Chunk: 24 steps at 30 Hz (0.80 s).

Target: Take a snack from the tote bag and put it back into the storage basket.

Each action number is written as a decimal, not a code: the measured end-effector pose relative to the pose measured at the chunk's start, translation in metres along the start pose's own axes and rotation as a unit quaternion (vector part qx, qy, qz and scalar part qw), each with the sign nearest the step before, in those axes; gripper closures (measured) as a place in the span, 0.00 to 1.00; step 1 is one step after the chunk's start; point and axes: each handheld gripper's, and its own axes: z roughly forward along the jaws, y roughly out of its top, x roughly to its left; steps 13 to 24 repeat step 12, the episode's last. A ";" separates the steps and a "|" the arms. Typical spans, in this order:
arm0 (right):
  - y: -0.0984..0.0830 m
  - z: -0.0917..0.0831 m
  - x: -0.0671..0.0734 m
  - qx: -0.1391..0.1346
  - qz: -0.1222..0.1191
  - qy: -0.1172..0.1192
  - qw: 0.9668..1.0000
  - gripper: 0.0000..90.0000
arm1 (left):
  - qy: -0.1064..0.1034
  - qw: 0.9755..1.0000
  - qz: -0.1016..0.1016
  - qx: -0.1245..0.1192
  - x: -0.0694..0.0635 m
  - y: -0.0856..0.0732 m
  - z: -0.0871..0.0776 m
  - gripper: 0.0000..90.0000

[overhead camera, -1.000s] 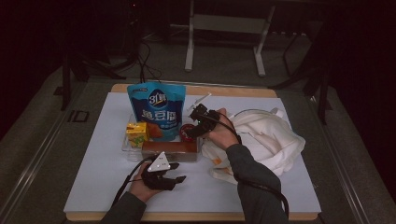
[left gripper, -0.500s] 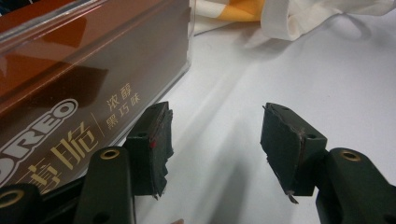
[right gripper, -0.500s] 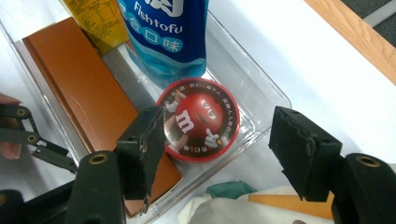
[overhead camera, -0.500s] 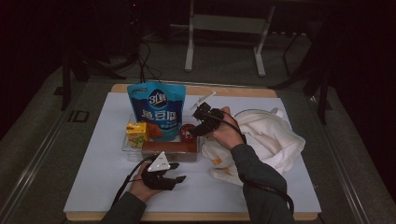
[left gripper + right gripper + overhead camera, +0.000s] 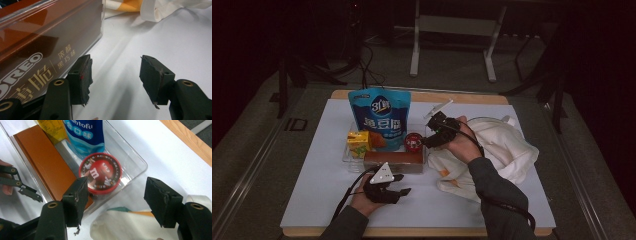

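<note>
the left gripper [image 5: 384,186] rests on the bench [image 5: 312,190] at six o'clock, jaws apart and empty, likely just steadying beside the brown biscuit box [image 5: 393,159]. past it, the right gripper [image 5: 428,134] hovers with jaws wide, nothing between them, just at three o'clock of the red candy tin [image 5: 414,142] lying in the clear tray [image 5: 348,155], apparently newly released there.

Beside the left gripper [image 5: 115,75], the brown Oreo box [image 5: 45,47] runs off the picture's left and top edges, its logo cut short. Beyond the right gripper [image 5: 116,200], the blue pouch [image 5: 83,135] loses its top to the frame edge, hiding part of the yellow carton [image 5: 51,128]. The lettering round the red M&M's lid [image 5: 101,173] is too blurred to read.
</note>
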 end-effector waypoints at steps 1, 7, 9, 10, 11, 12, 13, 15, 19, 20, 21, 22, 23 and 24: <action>-0.002 -0.001 -0.001 0.000 0.003 -0.001 1.000 0.40 | 0.000 1.000 0.000 0.000 0.000 0.000 0.000 0.48; -0.013 -0.008 -0.005 -0.006 0.013 -0.001 1.000 0.40 | 0.001 1.000 -0.002 0.000 0.000 0.000 0.000 0.48; -0.018 -0.010 -0.006 -0.009 0.017 -0.002 1.000 0.40 | 0.001 1.000 -0.002 0.000 0.000 0.000 0.000 0.48; -0.021 -0.012 -0.007 -0.012 0.019 -0.001 1.000 0.40 | 0.001 1.000 -0.002 0.000 0.000 0.000 0.000 0.48; -0.023 -0.013 -0.008 -0.014 0.020 -0.001 1.000 0.40 | 0.002 1.000 -0.003 0.000 0.000 0.000 0.000 0.48; -0.025 -0.015 -0.008 -0.018 0.023 -0.001 1.000 0.40 | 0.002 1.000 -0.002 0.000 0.000 0.000 0.000 0.48; -0.025 -0.015 -0.008 -0.018 0.023 -0.001 1.000 0.40 | 0.002 1.000 -0.002 0.000 0.000 0.000 0.000 0.48; -0.025 -0.015 -0.008 -0.018 0.023 -0.001 1.000 0.40 | 0.002 1.000 -0.002 0.000 0.000 0.000 0.000 0.48; -0.025 -0.015 -0.008 -0.018 0.023 -0.001 1.000 0.40 | 0.002 1.000 -0.002 0.000 0.000 0.000 0.000 0.48; -0.025 -0.015 -0.008 -0.018 0.023 -0.001 1.000 0.40 | 0.002 1.000 -0.002 0.000 0.000 0.000 0.000 0.48; -0.025 -0.015 -0.008 -0.018 0.023 -0.001 1.000 0.40 | 0.002 1.000 -0.002 0.000 0.000 0.000 0.000 0.48; -0.025 -0.015 -0.008 -0.018 0.023 -0.001 1.000 0.40 | 0.002 1.000 -0.002 0.000 0.000 0.000 0.000 0.48; -0.025 -0.015 -0.008 -0.018 0.023 -0.001 1.000 0.40 | 0.002 1.000 -0.002 0.000 0.000 0.000 0.000 0.48; -0.025 -0.015 -0.008 -0.018 0.023 -0.001 1.000 0.40 | 0.002 1.000 -0.002 0.000 0.000 0.000 0.000 0.48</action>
